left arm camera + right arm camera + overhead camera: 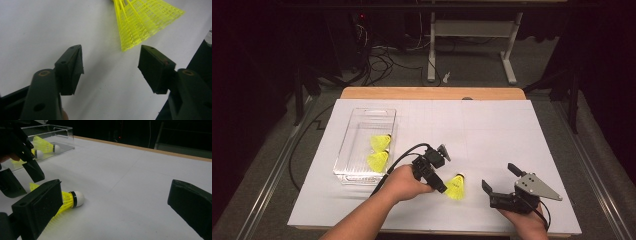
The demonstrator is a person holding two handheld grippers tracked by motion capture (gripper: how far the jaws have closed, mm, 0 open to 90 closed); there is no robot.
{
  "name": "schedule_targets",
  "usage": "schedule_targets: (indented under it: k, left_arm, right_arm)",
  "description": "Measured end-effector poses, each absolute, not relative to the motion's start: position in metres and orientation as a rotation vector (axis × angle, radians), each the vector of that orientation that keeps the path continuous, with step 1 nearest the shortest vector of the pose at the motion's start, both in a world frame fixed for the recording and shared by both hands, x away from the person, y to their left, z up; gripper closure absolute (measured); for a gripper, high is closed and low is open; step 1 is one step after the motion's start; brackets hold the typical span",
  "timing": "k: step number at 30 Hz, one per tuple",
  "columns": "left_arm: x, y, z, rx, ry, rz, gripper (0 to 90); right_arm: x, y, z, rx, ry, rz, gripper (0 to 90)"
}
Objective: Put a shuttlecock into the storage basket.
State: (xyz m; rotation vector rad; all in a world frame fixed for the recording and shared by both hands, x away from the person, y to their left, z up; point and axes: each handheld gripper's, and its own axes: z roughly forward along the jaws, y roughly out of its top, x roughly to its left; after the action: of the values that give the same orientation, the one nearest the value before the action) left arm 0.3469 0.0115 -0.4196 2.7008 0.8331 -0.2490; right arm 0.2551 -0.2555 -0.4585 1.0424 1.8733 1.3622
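A white sheet covers the wooden table (362, 93), set in a dark room with cables on the grey floor. The left gripper (443, 186), jaws apart and empty, sits just beside the yellow plastic shuttlecock (456, 186) lying on the sheet. The right gripper (499, 181) rests wide open. Two more shuttlecocks lie in the clear plastic box (357, 127).

A yellow mesh skirt, a black band and a white cork are seen on the shuttlecock (67, 200). The surface (492, 130) is white, faintly gridded, edged in tan wood.
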Motion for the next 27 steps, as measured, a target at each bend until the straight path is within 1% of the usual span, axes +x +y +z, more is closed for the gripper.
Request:
schedule_targets:
  k: [11, 13, 15, 17, 22, 27]
  left_arm:
    - [0.345, -0.001, -0.423, 2.688, 0.797, -0.278, 59.9]
    - [0.344, -0.002, -0.424, 2.687, 0.795, -0.278, 60.9]
    - [0.344, -0.003, -0.424, 2.682, 0.800, -0.267, 64.9]
    - [0.344, -0.004, -0.424, 2.678, 0.807, -0.270, 65.7]
    - [0.344, -0.005, -0.425, 2.674, 0.811, -0.267, 72.7]
    - [0.343, -0.006, -0.426, 2.687, 0.809, -0.259, 77.6]
  right_arm:
    - [0.255, -0.256, -0.458, 1.044, 1.871, 1.364, 0.2]
    - [0.255, -0.256, -0.458, 1.043, 1.871, 1.364, 0.2]
    - [0.255, -0.256, -0.458, 1.041, 1.871, 1.364, 0.2]
    - [0.255, -0.256, -0.458, 1.042, 1.872, 1.364, 0.2]
    - [0.255, -0.257, -0.458, 1.043, 1.871, 1.364, 0.2]
    - [0.254, -0.256, -0.458, 1.043, 1.869, 1.365, 0.2]
